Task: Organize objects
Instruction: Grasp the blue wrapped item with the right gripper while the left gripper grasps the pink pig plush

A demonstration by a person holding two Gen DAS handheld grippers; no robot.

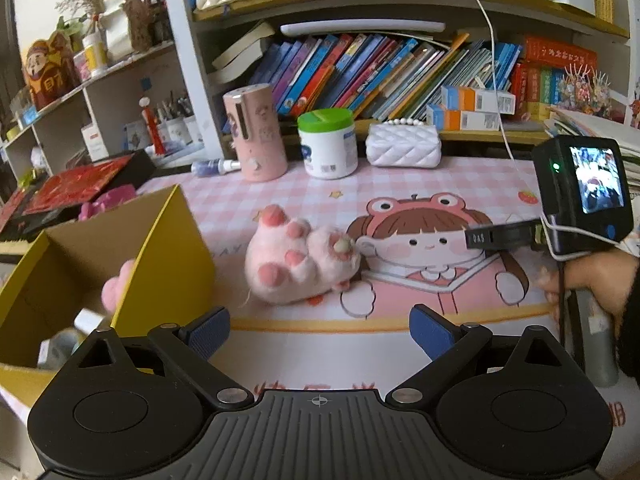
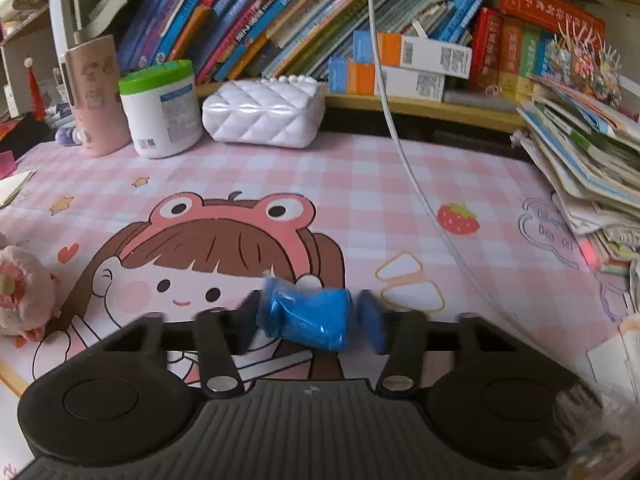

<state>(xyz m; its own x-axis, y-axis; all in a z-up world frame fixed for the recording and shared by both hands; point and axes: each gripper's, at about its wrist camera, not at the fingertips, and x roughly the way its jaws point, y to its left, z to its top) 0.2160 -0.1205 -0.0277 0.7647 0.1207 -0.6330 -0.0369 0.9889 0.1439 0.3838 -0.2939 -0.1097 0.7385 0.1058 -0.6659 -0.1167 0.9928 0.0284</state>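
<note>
A pink plush paw (image 1: 298,262) lies on the cartoon desk mat (image 1: 400,200), just ahead of my open, empty left gripper (image 1: 320,332). An open yellow cardboard box (image 1: 160,256) stands to its left, with another pink plush (image 1: 116,288) and small items inside. In the right wrist view, my right gripper (image 2: 312,316) has a blue plastic-wrapped lump (image 2: 308,316) between its fingers, held above the mat (image 2: 360,184); the frame is blurred by motion. The paw's edge shows at the far left of that view (image 2: 22,292). The right gripper's camera body (image 1: 584,196) shows at the right of the left wrist view.
At the mat's back stand a pink tumbler (image 1: 258,132), a green-lidded white tub (image 1: 328,144) and a white quilted purse (image 1: 404,146), under bookshelves. A white cable (image 2: 400,140) hangs across. A stack of papers (image 2: 580,152) lies right; red boxes (image 1: 76,184) left.
</note>
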